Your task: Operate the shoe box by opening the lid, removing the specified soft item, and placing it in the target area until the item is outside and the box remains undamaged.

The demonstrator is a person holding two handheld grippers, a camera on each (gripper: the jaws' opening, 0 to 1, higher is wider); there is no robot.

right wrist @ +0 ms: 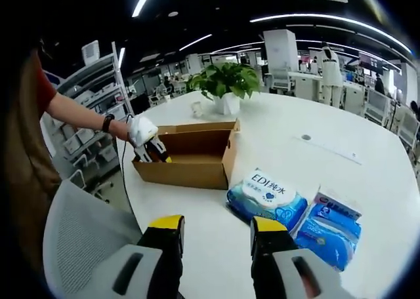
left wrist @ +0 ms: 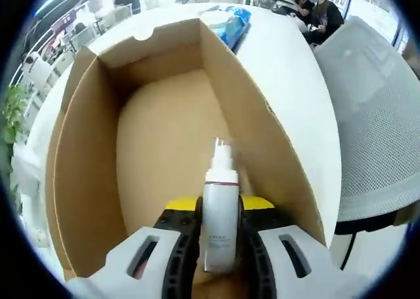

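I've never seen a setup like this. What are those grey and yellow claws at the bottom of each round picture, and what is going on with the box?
No robot here: a person holds a two-jaw gripper in each hand, and a fisheye camera rides on each one. The left gripper view looks down into an open cardboard box, where the left gripper is clamped on a white spray bottle. The right gripper view looks across a white table; the right gripper is open and holds nothing. There you see the same box from outside, the person's gloved hand reaching into it, two blue wet-wipe packs nearby, and a potted plant behind.
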